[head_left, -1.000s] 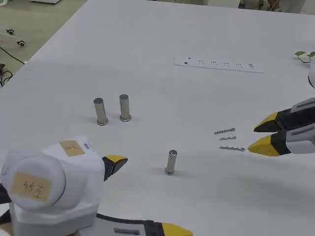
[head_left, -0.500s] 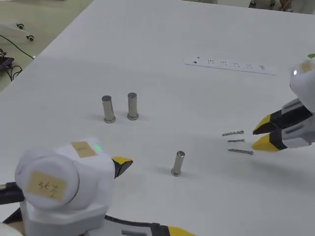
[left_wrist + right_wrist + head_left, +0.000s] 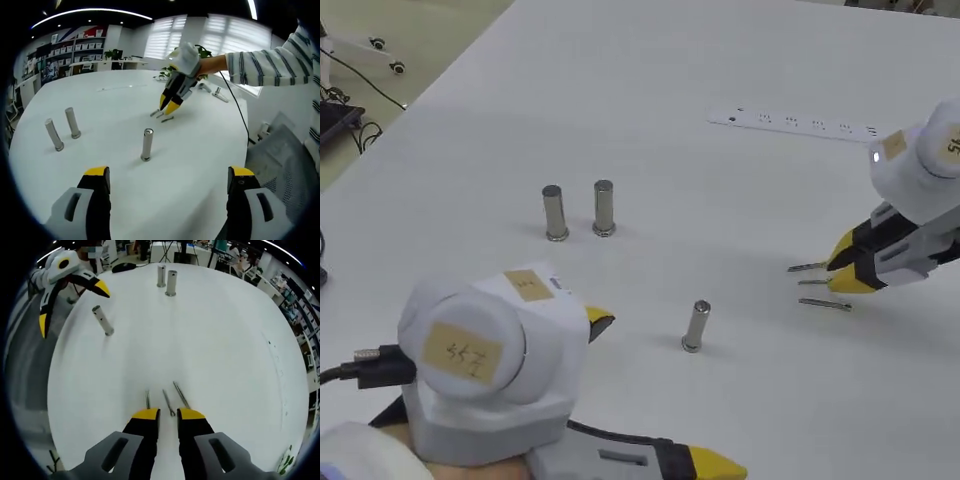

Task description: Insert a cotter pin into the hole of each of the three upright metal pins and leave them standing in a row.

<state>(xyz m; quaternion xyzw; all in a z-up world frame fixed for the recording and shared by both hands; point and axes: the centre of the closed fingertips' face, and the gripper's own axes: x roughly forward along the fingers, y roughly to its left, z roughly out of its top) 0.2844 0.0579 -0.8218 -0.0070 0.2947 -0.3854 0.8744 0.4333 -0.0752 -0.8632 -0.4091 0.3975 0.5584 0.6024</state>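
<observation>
**Right jaws closing in on the cotter pins**

The right hand-held gripper (image 3: 168,412) sits low on the bench (image 3: 670,100) with its jaws only narrowly parted and nothing clamped. The middle cotter pin (image 3: 169,402) lies in line with the gap, with the left cotter pin (image 3: 147,399) and the right cotter pin (image 3: 181,394) just beside it. The left hand-held gripper (image 3: 168,172) is spread wide and empty, facing the near metal pin (image 3: 146,145). The two far metal pins (image 3: 579,210) stand close together, well apart from it.

The likely trouble is the pick. The cotter pins are thin, flat and crowded, so the tips may skid one away or catch two. A careless insertion could also topple a free-standing metal pin.

The bench is smooth, white and matte, and it carries a power strip (image 3: 800,125). Shelves, blinds and a plant show behind.
</observation>
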